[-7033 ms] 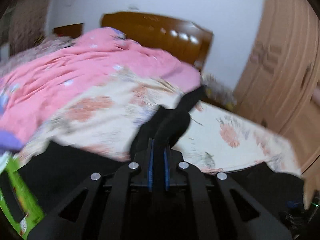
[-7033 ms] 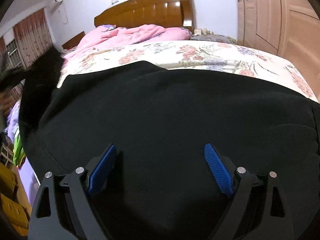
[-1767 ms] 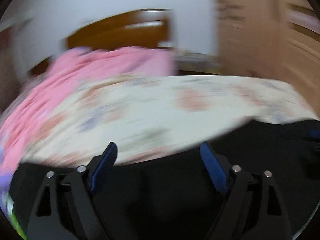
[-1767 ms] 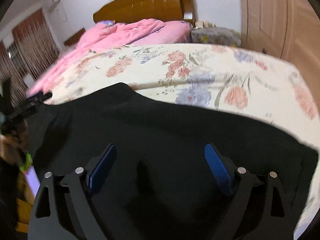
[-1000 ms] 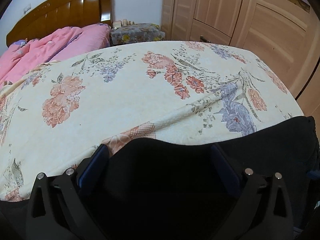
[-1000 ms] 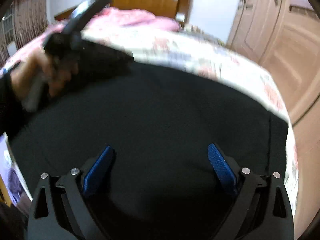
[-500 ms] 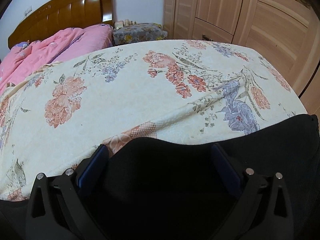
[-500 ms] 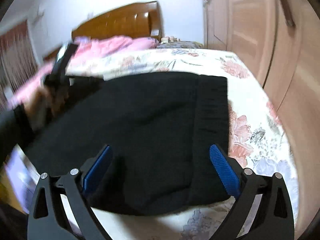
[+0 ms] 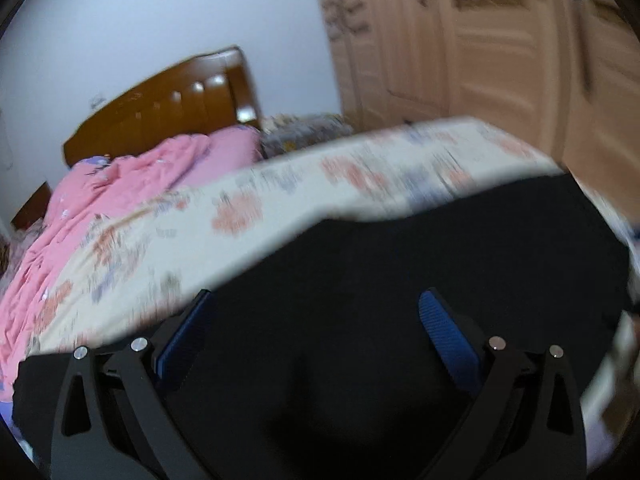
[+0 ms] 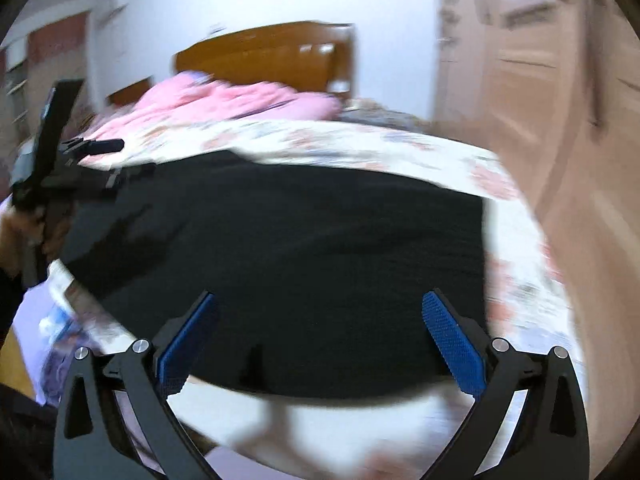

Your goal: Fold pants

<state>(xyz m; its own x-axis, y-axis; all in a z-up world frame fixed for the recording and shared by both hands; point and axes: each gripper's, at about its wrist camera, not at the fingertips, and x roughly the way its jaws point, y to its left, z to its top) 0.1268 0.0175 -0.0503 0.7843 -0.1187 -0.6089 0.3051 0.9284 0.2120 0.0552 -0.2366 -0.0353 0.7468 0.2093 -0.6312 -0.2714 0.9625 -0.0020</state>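
Right wrist: 1 black pants (image 10: 288, 240), 2 tongs (image 10: 316, 332) (image 9: 316, 332) wide apart.

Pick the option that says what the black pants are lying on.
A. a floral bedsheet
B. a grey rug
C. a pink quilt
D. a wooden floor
A: in the right wrist view the black pants are spread flat on the floral bedsheet, whose flower print borders them at the far and right edges; the pink quilt lies farther back by the headboard.
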